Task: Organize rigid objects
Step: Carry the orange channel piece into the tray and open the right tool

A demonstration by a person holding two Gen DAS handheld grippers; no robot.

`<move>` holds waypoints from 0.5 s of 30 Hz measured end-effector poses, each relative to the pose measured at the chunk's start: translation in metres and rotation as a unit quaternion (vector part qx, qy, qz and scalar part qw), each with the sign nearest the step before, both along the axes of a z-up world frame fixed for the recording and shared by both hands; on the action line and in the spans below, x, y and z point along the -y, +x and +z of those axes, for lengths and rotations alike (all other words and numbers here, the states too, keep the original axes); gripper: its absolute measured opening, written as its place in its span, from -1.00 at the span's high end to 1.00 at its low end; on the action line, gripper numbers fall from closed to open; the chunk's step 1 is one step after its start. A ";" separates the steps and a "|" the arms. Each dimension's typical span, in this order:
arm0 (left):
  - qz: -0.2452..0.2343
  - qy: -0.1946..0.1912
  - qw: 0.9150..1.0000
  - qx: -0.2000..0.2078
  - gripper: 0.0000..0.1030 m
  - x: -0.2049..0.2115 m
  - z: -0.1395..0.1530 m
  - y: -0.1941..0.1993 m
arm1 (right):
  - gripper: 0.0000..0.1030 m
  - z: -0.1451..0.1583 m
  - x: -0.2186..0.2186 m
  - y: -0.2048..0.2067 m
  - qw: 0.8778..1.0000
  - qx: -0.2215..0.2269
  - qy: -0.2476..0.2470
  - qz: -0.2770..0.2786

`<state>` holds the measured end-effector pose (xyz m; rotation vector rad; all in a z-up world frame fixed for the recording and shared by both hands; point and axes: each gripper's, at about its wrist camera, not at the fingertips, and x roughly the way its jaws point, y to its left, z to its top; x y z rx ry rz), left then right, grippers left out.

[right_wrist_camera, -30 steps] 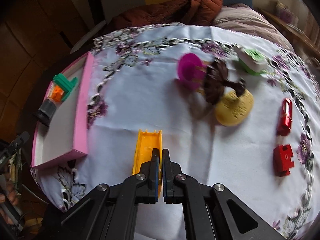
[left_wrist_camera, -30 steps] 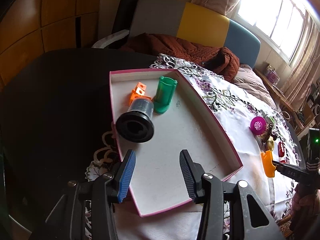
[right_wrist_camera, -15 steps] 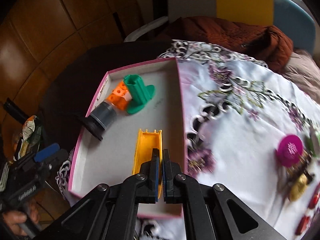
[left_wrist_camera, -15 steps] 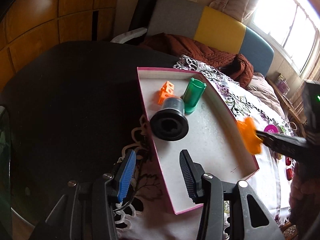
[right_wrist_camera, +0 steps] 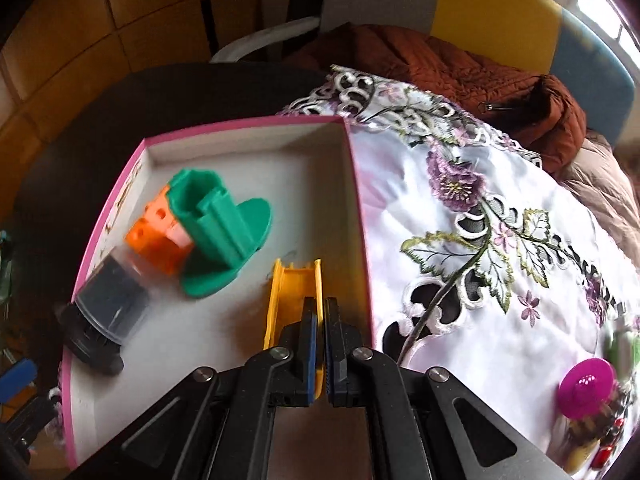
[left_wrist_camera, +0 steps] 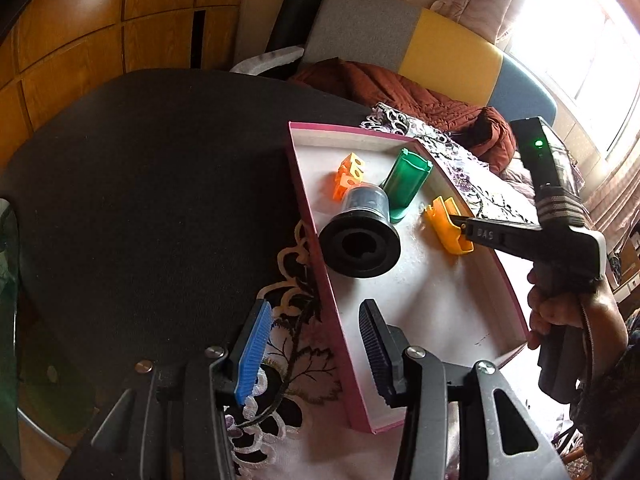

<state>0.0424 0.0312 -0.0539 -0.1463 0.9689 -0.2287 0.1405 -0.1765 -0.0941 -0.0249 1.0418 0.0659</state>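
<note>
Yellow plastic sits pinched in my right jaws (right_wrist_camera: 318, 344): a small open channel-shaped piece (right_wrist_camera: 294, 304), gripped by one side wall, hanging over the white floor of the pink-rimmed cardboard box (right_wrist_camera: 356, 184) near its right wall. To finish this placement well, I judge I should lower until the channel's underside meets the box floor, keep it clear of the green flanged cylinder (right_wrist_camera: 218, 222) just to its left, and only then let go, so it does not bounce toward the orange cube piece (right_wrist_camera: 154, 232) or the dark capped tube (right_wrist_camera: 106, 312) lying on its side. The box wall is close on the right, so I should withdraw straight back without clipping the rim. My left jaws (left_wrist_camera: 312, 350) stand fairly wide and hold nothing, straddling the box's near-left rim (left_wrist_camera: 316, 240) without touching it that I can see; closing on that rim could steady the box. The left wrist view shows the yellow piece (left_wrist_camera: 444, 226) from the side and the hand (left_wrist_camera: 560, 312) carrying my right tool, so its height above the floor reads better there. The right wrist view alone shows the embroidered cloth (right_wrist_camera: 480, 208) on the desk and a magenta disc (right_wrist_camera: 586, 388) waiting on it, with other blurred items beside it.
</note>
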 end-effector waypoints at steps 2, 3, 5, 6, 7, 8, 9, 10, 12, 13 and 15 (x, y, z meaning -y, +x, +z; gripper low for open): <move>0.001 0.000 1.000 -0.001 0.11 0.000 0.000 0.001 | 0.89 0.003 0.002 -0.004 1.000 0.008 0.007 -0.002; 0.001 0.000 1.000 -0.001 0.11 0.001 -0.001 0.001 | 0.86 0.005 0.002 -0.006 1.000 0.013 0.005 -0.003; 0.000 0.001 1.000 0.000 0.11 0.001 0.000 0.000 | 0.68 0.008 0.003 -0.011 1.000 0.022 0.012 -0.004; -0.001 0.002 1.000 0.001 0.11 0.002 0.001 0.000 | 0.59 0.010 0.003 -0.013 1.000 0.026 0.015 -0.006; -0.001 0.003 1.000 0.003 0.11 0.002 0.002 -0.001 | 0.43 0.011 0.003 -0.015 0.999 0.029 0.014 -0.008; -0.002 0.003 1.000 0.005 0.11 0.003 0.003 -0.002 | 0.41 0.013 0.003 -0.018 0.999 0.032 0.016 -0.008; -0.002 0.003 1.000 0.007 0.11 0.003 0.005 -0.002 | 0.40 0.015 0.002 -0.021 0.999 0.034 0.018 -0.007; -0.002 0.004 1.000 0.009 0.11 0.003 0.006 -0.003 | 0.35 0.017 0.001 -0.024 0.999 0.037 0.016 -0.007; -0.002 0.004 1.000 0.012 0.11 0.003 0.008 -0.006 | 0.18 0.020 -0.001 -0.031 0.999 0.045 0.014 -0.004; -0.003 0.004 1.000 0.013 0.11 0.004 0.009 -0.006 | 0.08 0.022 -0.002 -0.035 0.999 0.050 0.013 -0.002; -0.004 0.005 1.000 0.015 0.11 0.005 0.010 -0.008 | -0.11 0.026 -0.006 -0.044 0.998 0.063 0.000 0.002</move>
